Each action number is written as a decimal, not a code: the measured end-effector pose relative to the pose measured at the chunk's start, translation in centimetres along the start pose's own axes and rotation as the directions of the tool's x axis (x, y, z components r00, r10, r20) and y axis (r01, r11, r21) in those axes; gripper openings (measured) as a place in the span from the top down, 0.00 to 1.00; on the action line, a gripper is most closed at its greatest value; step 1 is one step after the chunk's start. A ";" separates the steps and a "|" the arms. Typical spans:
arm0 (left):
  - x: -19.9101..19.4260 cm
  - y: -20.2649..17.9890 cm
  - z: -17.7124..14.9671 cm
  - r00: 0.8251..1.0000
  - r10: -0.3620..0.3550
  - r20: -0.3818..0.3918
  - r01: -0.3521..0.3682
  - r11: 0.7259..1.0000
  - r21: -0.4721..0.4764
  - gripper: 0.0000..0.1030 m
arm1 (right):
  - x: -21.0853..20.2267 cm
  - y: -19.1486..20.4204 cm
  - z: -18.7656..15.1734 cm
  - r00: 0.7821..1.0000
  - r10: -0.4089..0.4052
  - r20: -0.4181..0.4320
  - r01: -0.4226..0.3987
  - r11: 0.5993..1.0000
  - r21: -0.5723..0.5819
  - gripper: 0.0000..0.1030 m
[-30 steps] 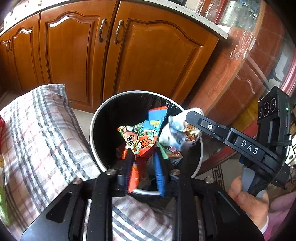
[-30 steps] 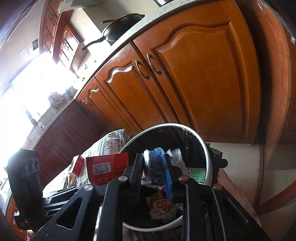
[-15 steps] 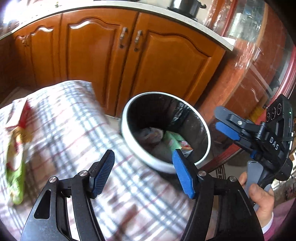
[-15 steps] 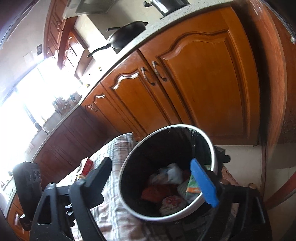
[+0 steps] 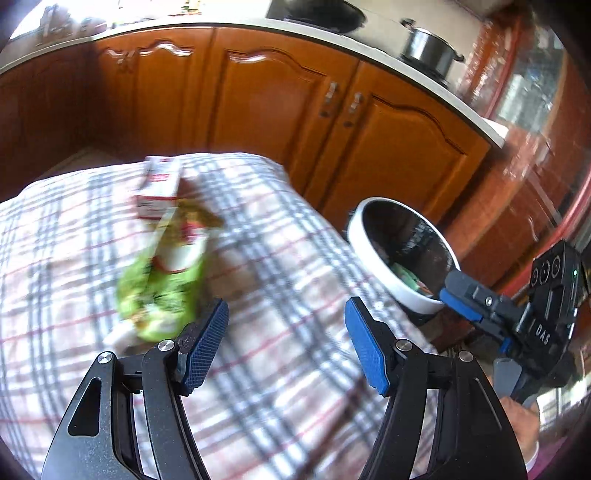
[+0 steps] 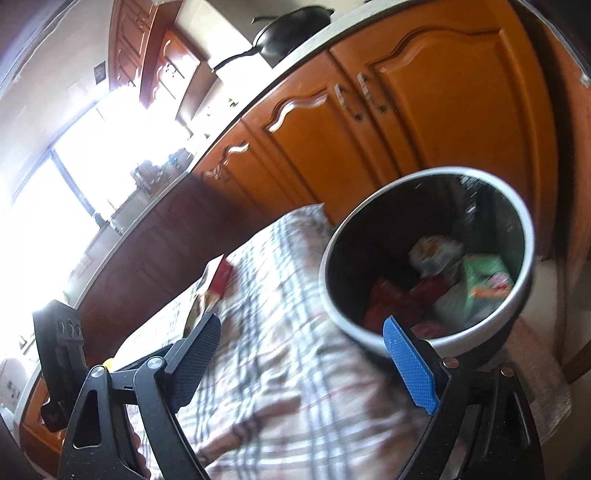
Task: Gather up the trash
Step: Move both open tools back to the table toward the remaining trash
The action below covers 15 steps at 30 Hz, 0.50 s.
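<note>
Now both the left gripper and right gripper gape, holding nothing, above the plaid cloth; green wrapper and trash bin lie on that cloth's opposite sides.

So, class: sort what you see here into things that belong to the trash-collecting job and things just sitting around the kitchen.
Part of the job:
- green wrapper on the checked cloth
- red-and-white carton beside it
- trash bin, already holding wrappers
- left hand-held gripper and right hand-held gripper, both open

Just lying about:
- steel pot
- black wok
- wooden cabinets
</note>
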<state>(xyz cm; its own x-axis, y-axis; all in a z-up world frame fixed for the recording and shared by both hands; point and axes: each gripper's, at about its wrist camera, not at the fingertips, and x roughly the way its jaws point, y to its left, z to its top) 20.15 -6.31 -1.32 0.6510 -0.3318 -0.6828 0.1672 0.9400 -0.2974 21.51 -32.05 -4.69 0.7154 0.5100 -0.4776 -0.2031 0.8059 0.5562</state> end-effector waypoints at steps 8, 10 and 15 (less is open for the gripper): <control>-2.0 5.3 0.5 0.998 0.061 0.023 -0.060 0.996 -0.071 0.35 | 3.8 4.6 -2.4 0.994 0.049 -0.096 -0.054 0.997 -0.047 0.11; -2.4 6.3 0.8 0.996 0.082 0.031 -0.080 0.994 -0.074 0.34 | 4.7 5.5 -2.8 0.992 0.061 -0.112 -0.068 0.996 -0.054 0.11; -2.4 8.8 2.0 0.991 0.127 0.038 -0.122 0.987 -0.101 0.34 | 7.3 7.7 -3.3 0.984 0.092 -0.150 -0.103 0.992 -0.069 0.12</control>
<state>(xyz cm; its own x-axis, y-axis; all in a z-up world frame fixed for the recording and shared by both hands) 21.52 2.95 -0.99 0.6948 -0.2066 -0.6889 0.0106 0.9607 -0.2775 22.98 -21.07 -6.12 0.5854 0.6213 -0.5208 -0.3213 0.7676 0.5546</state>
